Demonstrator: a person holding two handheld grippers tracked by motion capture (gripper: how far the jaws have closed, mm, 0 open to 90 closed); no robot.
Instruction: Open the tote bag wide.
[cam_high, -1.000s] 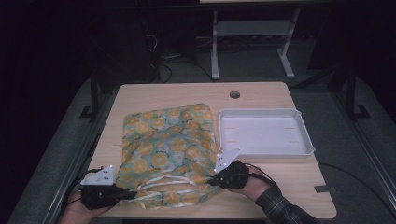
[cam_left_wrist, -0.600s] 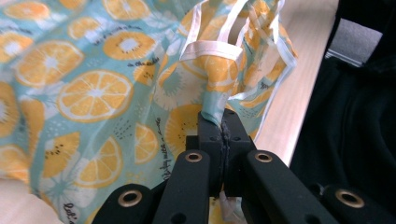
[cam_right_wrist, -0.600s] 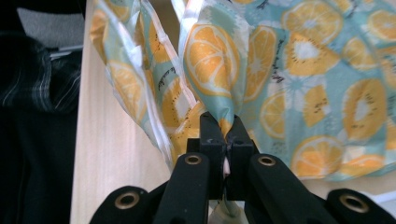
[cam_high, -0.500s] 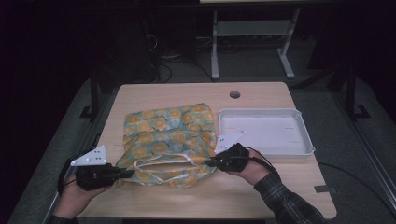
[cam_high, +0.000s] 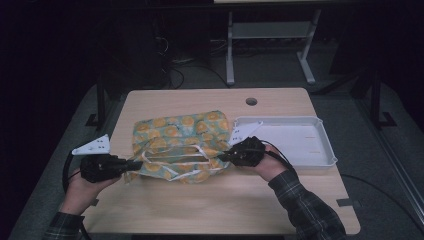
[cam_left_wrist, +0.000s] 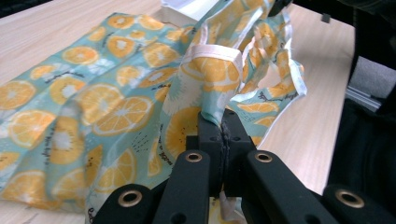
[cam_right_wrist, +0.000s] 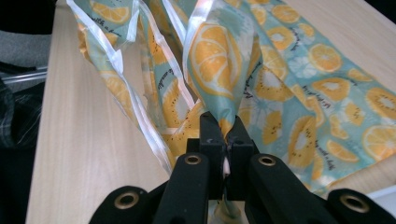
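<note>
The left hand-held gripper (cam_high: 131, 165) was clamped tight on the near left edge of a cloth bag (cam_high: 181, 136) printed with orange slices, and the right hand-held gripper (cam_high: 224, 155) was clamped just as tight on its near right edge, so the bag's white-trimmed mouth hung lifted between them while its far part lay on the wooden surface (cam_high: 220, 200). Just beside the bag, on its right, a white tray (cam_high: 327, 150) sat with nothing in it.

The cloth (cam_high: 180, 145) is turquoise with orange citrus slices and white trim, the tray (cam_high: 320, 150) white, the table (cam_high: 225, 200) pale wood.
</note>
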